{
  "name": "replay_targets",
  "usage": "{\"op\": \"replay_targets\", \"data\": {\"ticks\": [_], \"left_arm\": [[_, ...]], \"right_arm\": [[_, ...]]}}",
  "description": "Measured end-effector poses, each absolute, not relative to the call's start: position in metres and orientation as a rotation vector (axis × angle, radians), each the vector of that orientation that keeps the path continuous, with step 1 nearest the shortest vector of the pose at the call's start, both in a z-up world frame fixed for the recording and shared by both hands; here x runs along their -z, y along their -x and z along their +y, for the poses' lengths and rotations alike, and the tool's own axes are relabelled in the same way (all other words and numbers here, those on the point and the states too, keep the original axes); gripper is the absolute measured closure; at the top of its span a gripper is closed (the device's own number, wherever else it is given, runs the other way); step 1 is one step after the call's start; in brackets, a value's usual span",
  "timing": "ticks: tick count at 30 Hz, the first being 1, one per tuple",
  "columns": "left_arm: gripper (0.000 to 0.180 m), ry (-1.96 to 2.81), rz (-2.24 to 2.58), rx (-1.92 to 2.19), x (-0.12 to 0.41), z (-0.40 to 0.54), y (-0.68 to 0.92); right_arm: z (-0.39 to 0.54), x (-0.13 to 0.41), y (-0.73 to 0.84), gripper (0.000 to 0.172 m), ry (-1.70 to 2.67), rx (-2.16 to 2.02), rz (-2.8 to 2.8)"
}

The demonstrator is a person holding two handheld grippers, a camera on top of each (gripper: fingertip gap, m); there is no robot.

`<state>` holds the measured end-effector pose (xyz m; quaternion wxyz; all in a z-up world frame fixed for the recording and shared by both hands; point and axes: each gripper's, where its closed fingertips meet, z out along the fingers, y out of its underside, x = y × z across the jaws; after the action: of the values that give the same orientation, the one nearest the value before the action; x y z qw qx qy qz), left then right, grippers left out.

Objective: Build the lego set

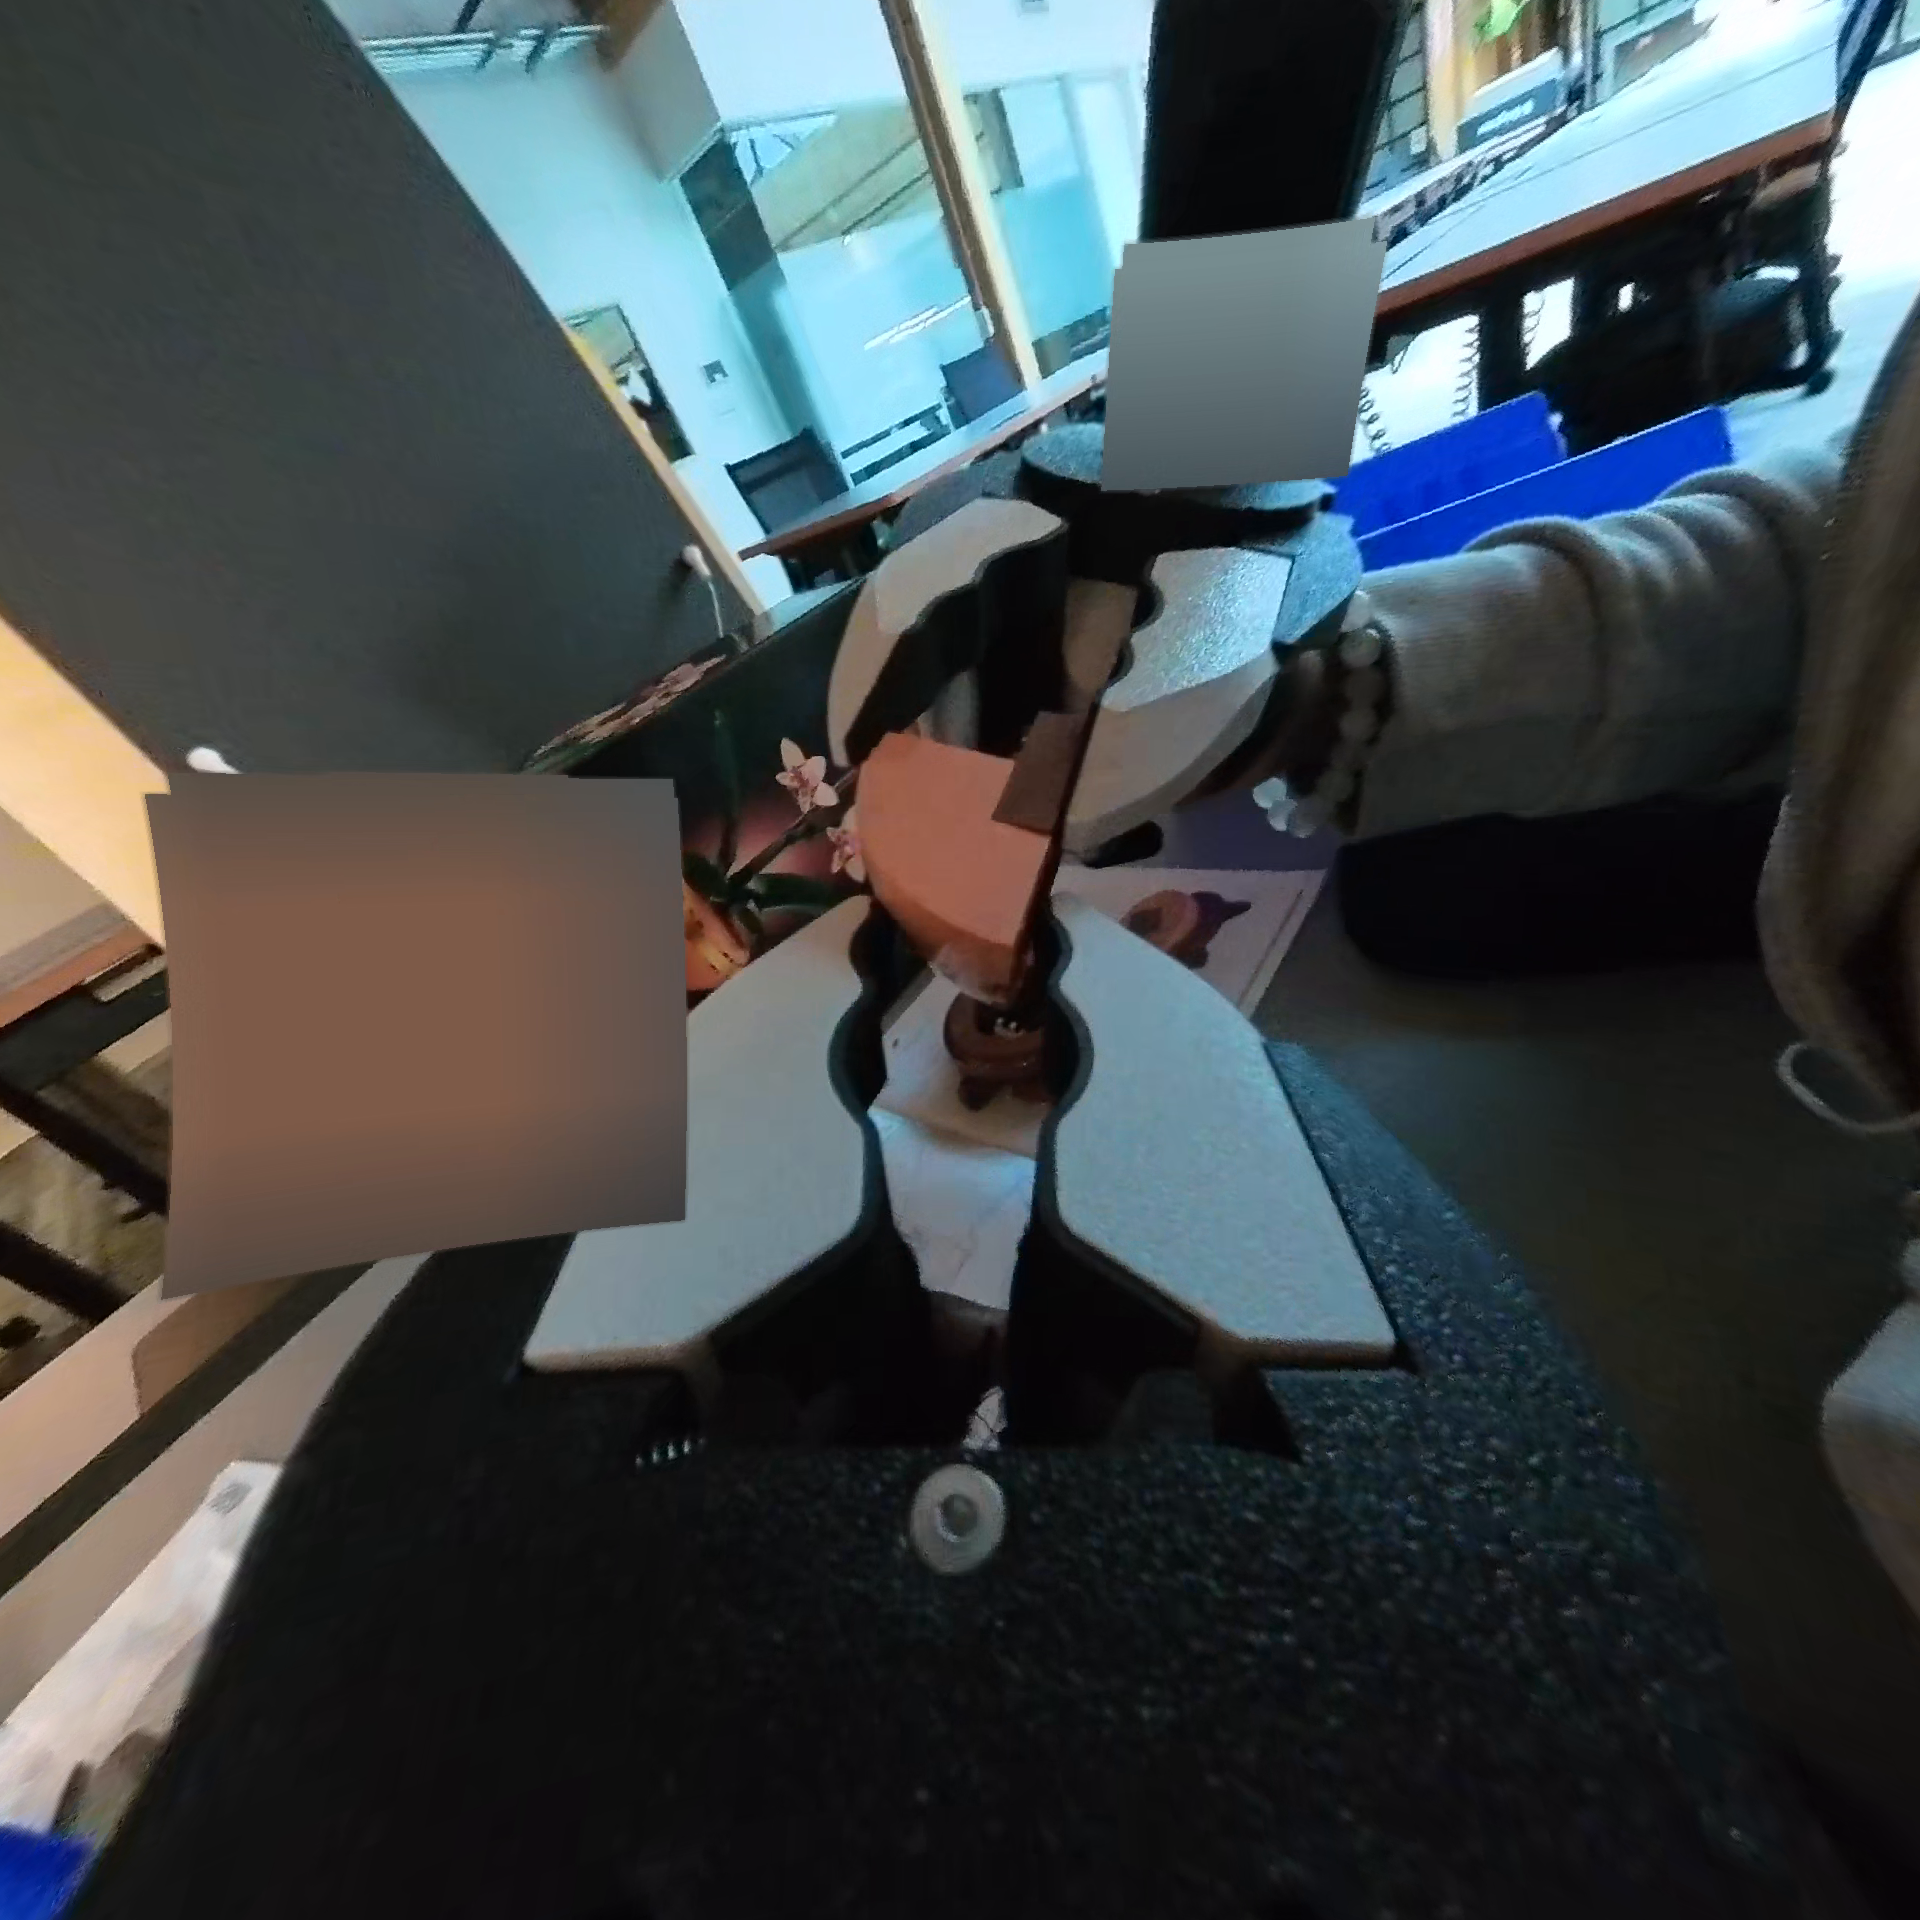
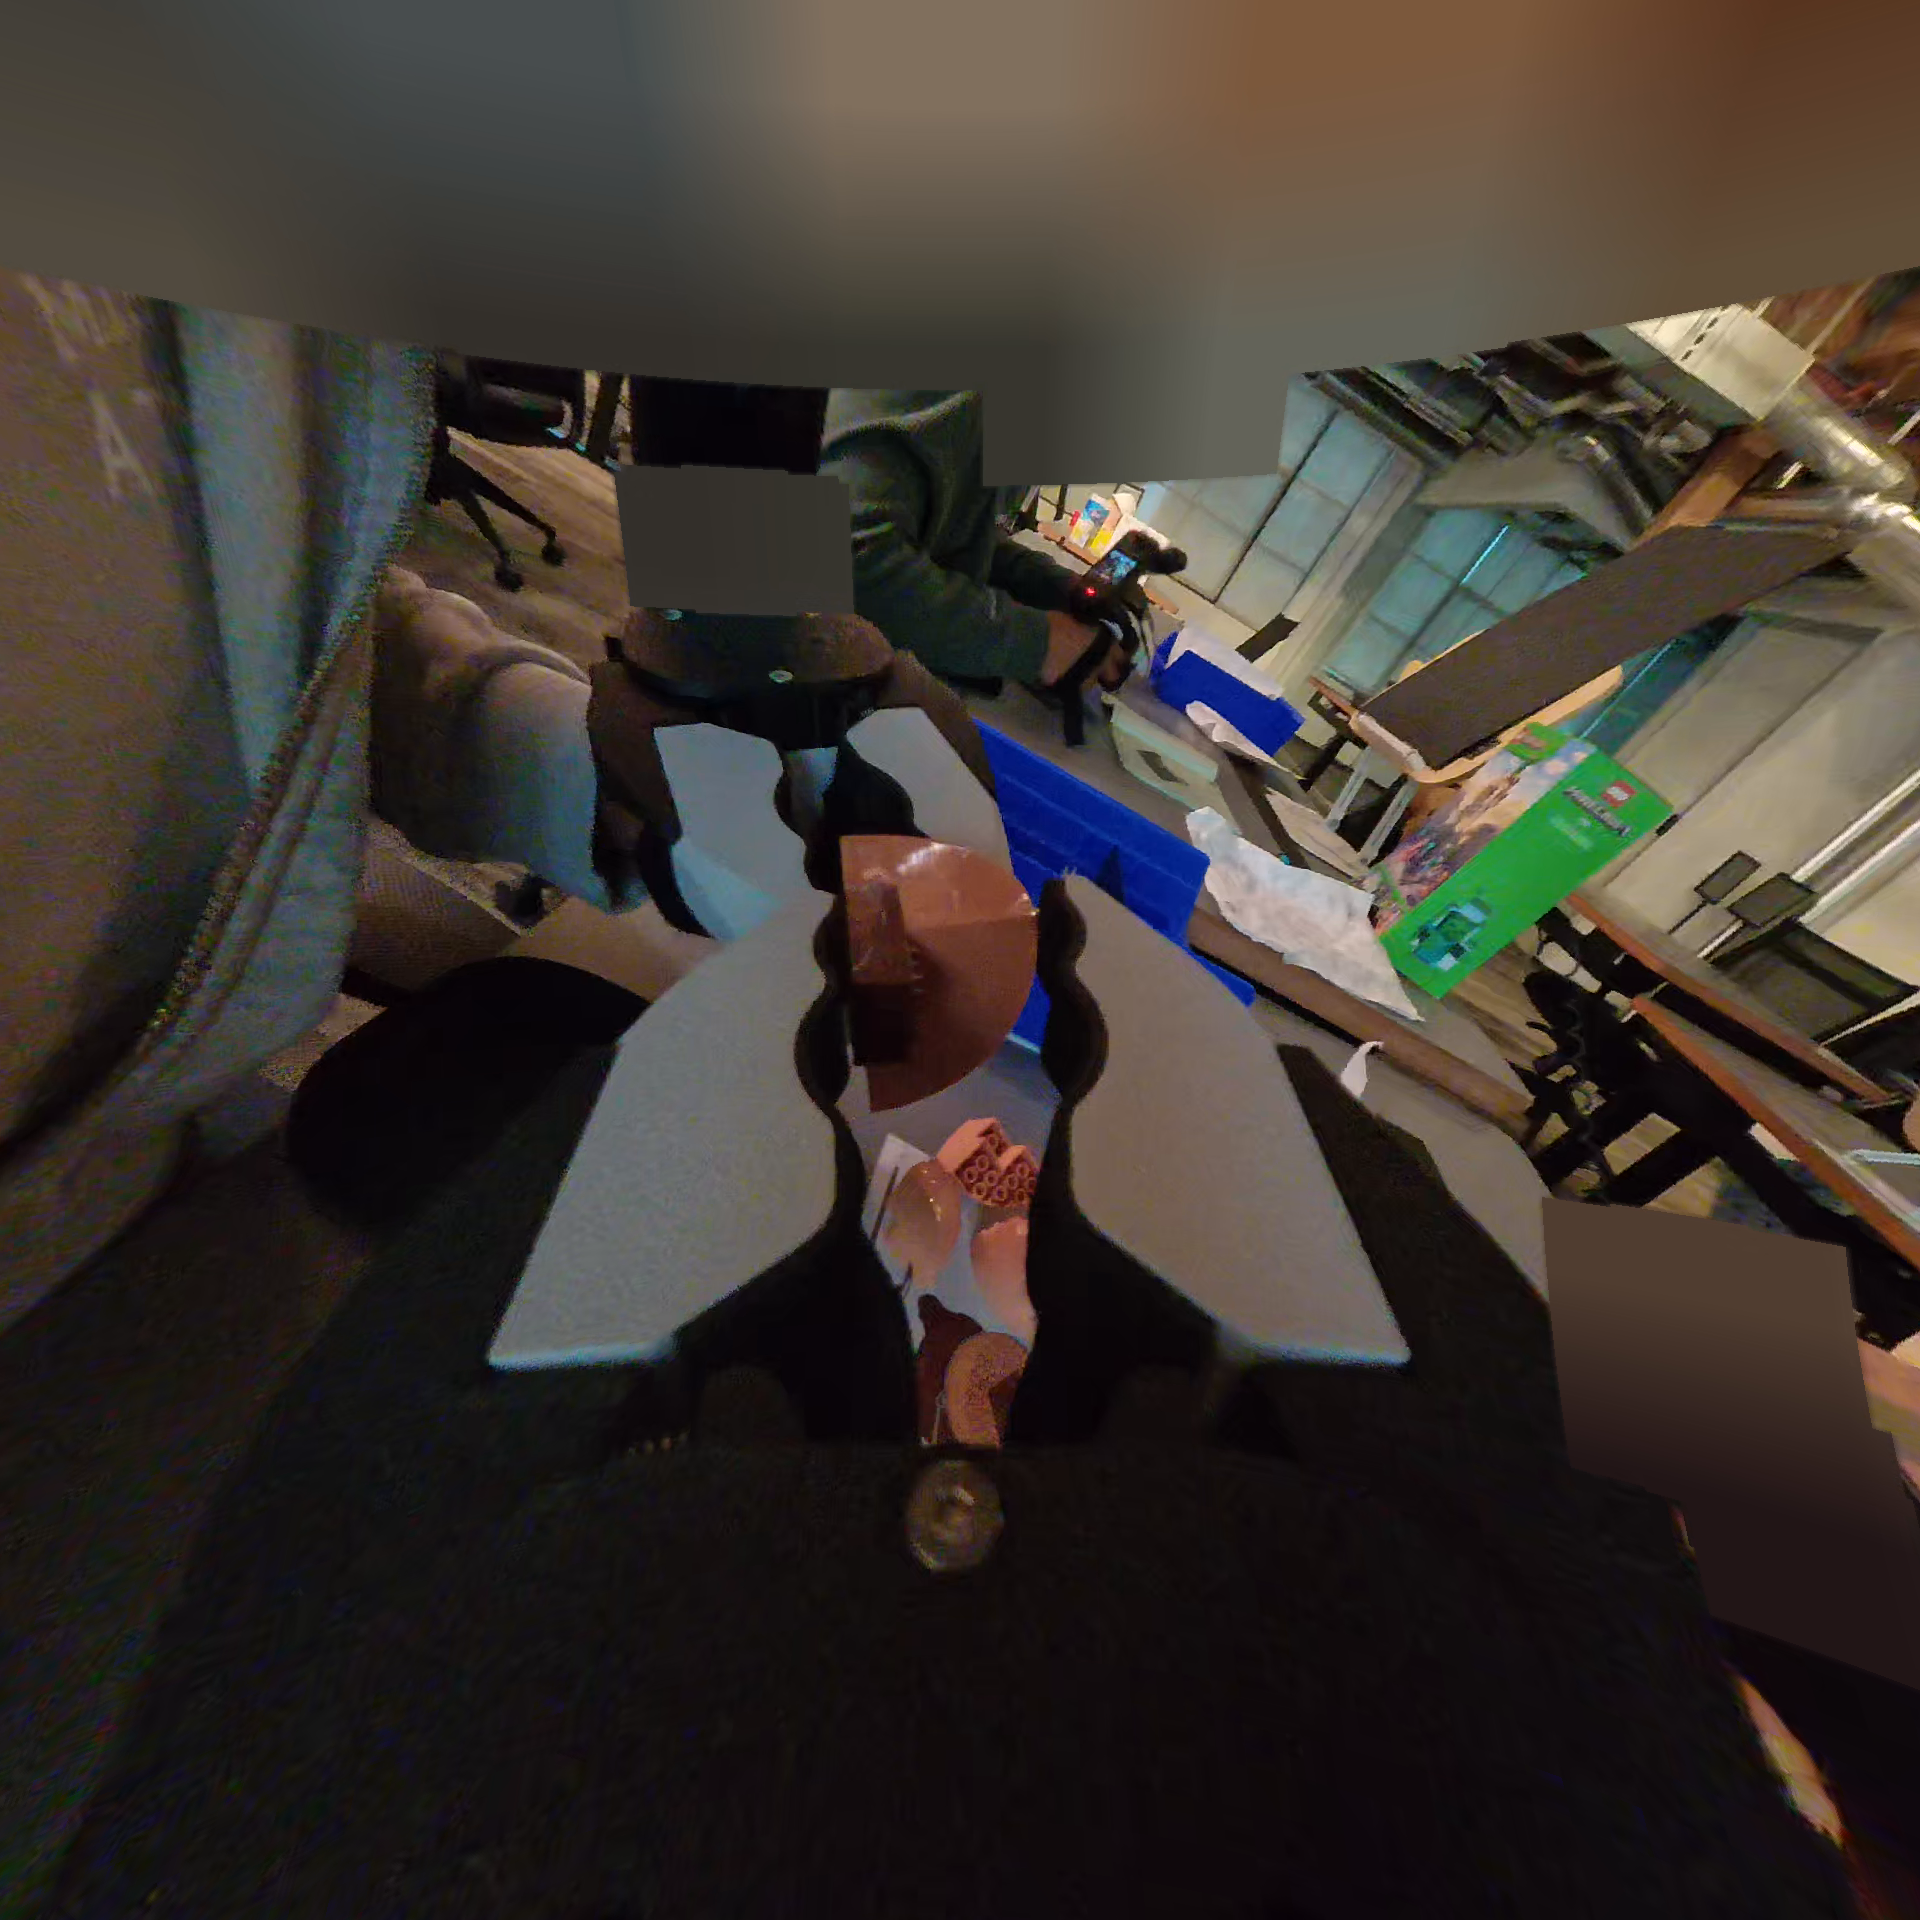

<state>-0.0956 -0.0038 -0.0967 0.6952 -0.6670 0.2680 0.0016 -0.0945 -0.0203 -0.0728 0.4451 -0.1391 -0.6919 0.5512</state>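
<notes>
The brown half-round brick piece (image 2: 940,966) is up in the air between your two grippers, above the counter (image 2: 1403,1060). Your right gripper (image 2: 940,977) has its fingers narrowly parted around it; whether both press on it, I cannot tell. Your left gripper (image 1: 961,997) pinches the piece's lower edge with fingers nearly closed. Loose brown and pink bricks (image 2: 982,1195) lie below, and a blue bin (image 2: 1101,842) stands behind.

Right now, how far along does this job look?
Looks done: a small brown stack stands on the printed sheet. In hand: a brown half-round piece sits between the fingers of both the left gripper and the right gripper, above the sheet. Probably left: loose pink and brown pieces lying below.
</notes>
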Motion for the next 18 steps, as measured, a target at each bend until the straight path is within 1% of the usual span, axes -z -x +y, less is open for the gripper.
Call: {"op": "replay_targets", "data": {"ticks": [9, 12, 14, 15, 16, 17, 18], "left_arm": [[0.155, 1.536, 0.540, -0.103, 0.101, 0.001, 0.096], [0.155, 1.571, 0.510, -0.039, 0.105, 0.003, 0.099], [0.155, 1.578, 0.448, 0.094, 0.105, 0.005, 0.100], [0.155, 1.576, 0.420, 0.144, 0.104, 0.006, 0.101], [0.155, 1.573, 0.407, 0.153, 0.103, 0.007, 0.102], [0.155, 1.568, 0.404, 0.142, 0.103, 0.008, 0.104], [0.155, 1.560, 0.412, 0.142, 0.102, 0.008, 0.103]], "right_arm": [[-0.015, 0.076, 0.094, 0.139, 0.362, -1.354, -1.685], [-0.012, 0.080, 0.097, 0.138, 0.401, -1.356, -1.711], [-0.009, 0.078, 0.102, 0.138, 0.457, -1.386, -1.695], [-0.008, 0.076, 0.103, 0.134, 0.460, -1.387, -1.681], [-0.008, 0.073, 0.104, 0.124, 0.460, -1.379, -1.658], [-0.006, 0.070, 0.105, 0.118, 0.466, -1.373, -1.634], [-0.005, 0.069, 0.105, 0.116, 0.468, -1.374, -1.624]]}}
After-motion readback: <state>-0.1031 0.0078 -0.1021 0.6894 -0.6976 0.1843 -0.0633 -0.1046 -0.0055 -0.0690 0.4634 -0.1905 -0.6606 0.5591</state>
